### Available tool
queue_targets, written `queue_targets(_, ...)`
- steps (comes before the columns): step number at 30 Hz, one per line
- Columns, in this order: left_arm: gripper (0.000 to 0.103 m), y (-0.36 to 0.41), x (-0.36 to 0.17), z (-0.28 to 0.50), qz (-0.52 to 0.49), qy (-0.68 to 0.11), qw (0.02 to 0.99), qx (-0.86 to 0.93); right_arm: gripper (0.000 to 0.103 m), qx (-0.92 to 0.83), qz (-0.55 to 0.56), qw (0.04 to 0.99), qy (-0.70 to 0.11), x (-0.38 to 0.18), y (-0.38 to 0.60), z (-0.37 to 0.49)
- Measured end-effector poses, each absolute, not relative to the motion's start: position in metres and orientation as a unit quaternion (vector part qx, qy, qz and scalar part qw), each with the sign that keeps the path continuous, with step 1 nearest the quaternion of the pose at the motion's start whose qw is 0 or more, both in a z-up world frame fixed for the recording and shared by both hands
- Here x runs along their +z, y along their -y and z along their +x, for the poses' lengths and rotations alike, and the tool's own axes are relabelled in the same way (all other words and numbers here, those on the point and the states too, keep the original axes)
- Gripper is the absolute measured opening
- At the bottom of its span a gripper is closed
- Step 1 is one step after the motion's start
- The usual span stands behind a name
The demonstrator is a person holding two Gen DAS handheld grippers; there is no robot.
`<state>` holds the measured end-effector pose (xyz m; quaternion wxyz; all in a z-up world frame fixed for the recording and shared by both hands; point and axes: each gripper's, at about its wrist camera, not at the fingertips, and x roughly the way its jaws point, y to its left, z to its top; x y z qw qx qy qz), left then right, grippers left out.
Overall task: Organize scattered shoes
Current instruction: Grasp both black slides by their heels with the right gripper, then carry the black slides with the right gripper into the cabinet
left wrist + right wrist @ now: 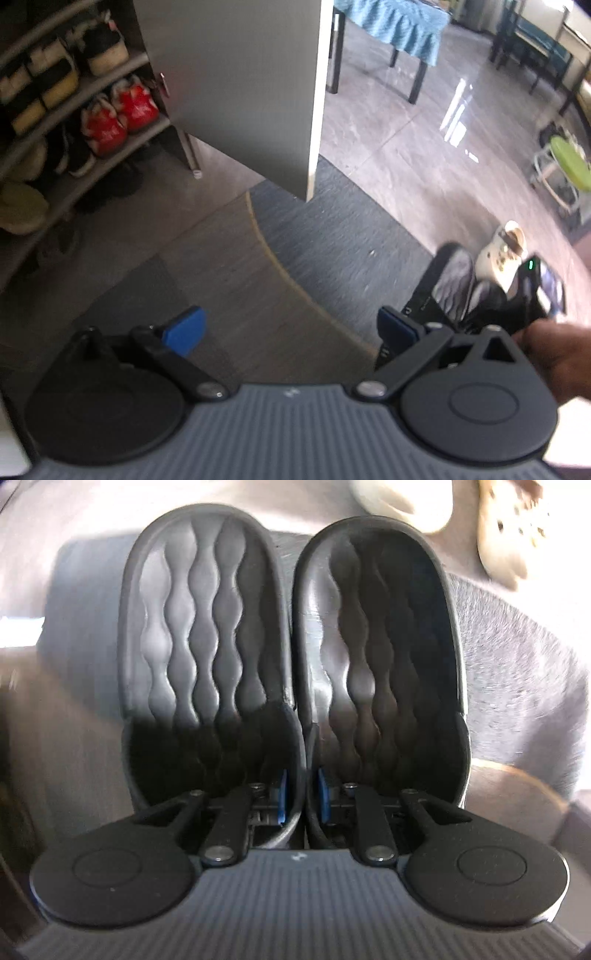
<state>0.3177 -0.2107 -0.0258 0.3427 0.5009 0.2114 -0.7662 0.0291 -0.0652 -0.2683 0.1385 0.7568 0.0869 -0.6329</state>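
Right tongs [301,797] pinching unbranded black slippers [280,635]

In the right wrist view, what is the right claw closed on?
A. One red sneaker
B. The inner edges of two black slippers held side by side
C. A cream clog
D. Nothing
B: the right claw pinches the adjoining inner edges of the two black slippers, its blue pads pressed against them.

A grey tiled floor [399,147] is carrying a dark mat [332,240] and a pale clog [502,254]. A shoe rack [110,77] is standing on it, its shelves holding red shoes [118,114] and black-and-cream pairs [55,74].
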Motion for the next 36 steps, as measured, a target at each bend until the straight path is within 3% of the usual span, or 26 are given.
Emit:
queue_targets(10, 0.102, 0.230, 0.098, 0.456, 0.461, -0.234, 0.446, -0.731, 0.021, -0.585, 0.686, 0.326, -0.284, -0.133, 0.173, 0.172)
queue_targets(18, 0.102, 0.264, 0.131, 0.573, 0.439, -0.261, 0.544, -0.666, 0.021, -0.527, 0.579, 0.478, -0.398, -0.073, 0.349, 0.324)
queue_targets(25, 0.102, 0.296, 0.149, 0.664, 0.418, -0.271, 0.592, -0.634, 0.021, -0.478, 0.510, 0.569, -0.433, -0.029, 0.484, 0.471)
queue_targets(36, 0.102, 0.304, 0.140, 0.726, 0.401, -0.297, 0.633, -0.592, 0.021, -0.448, 0.457, 0.635, -0.433, -0.007, 0.636, 0.645)
